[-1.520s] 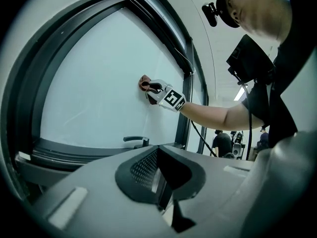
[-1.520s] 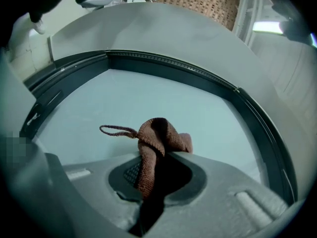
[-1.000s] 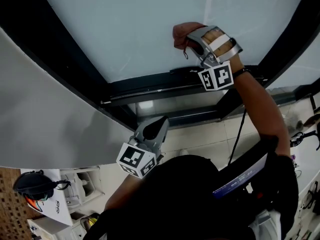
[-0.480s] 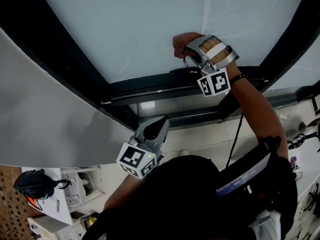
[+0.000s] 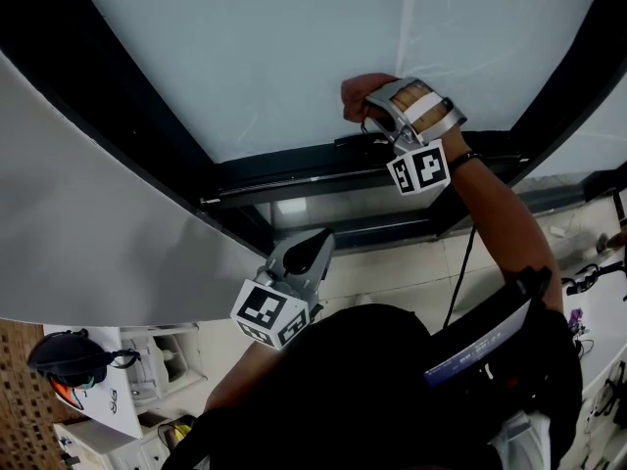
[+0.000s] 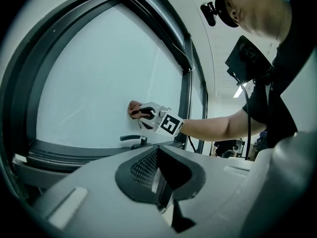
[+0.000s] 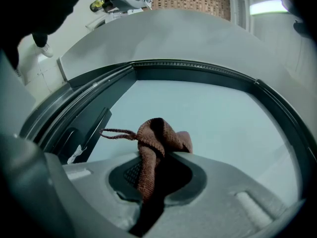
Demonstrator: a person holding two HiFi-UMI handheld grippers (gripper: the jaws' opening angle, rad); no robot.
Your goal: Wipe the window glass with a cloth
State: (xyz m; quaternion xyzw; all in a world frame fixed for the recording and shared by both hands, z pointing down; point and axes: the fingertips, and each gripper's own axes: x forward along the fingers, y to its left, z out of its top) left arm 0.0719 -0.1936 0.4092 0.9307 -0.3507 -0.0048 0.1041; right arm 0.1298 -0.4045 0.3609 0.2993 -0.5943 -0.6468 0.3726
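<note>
Since the earlier frames the right gripper (image 5: 376,109) has slid a little down the pane toward the lower rail, carrying its cloth with it; the left gripper (image 5: 315,242) has stayed where it was. Nearest the camera, the left gripper is held low in front of the person's dark-clothed torso, well short of the window. Its own view shows the jaws (image 6: 159,180) brought together with nothing between them, pointing toward the pane. Farther out, the person's bare right forearm (image 5: 500,218) reaches up to the right gripper, whose black-and-white marker cube (image 5: 418,169) faces the head camera. That gripper's jaws are clamped on a reddish-brown knitted cloth (image 7: 155,139), which bunches up out of the jaw gap. A thin hanging loop (image 7: 117,133) of the same colour trails to the left. In the head view the cloth (image 5: 358,93) sits at the gripper's tip, against the lower part of the pale frosted window glass (image 5: 294,47). It lies just above the bottom rail of the dark metal window frame (image 5: 284,171). From the left gripper view the cloth (image 6: 132,109) reads as pressed to the glass (image 6: 94,83), with the right gripper (image 6: 144,114) directly behind it. A dark window handle (image 6: 132,138) projects from the bottom rail just below that gripper. Beyond the cloth the glass is even and pale, with a few faint streaks visible on it.
</note>
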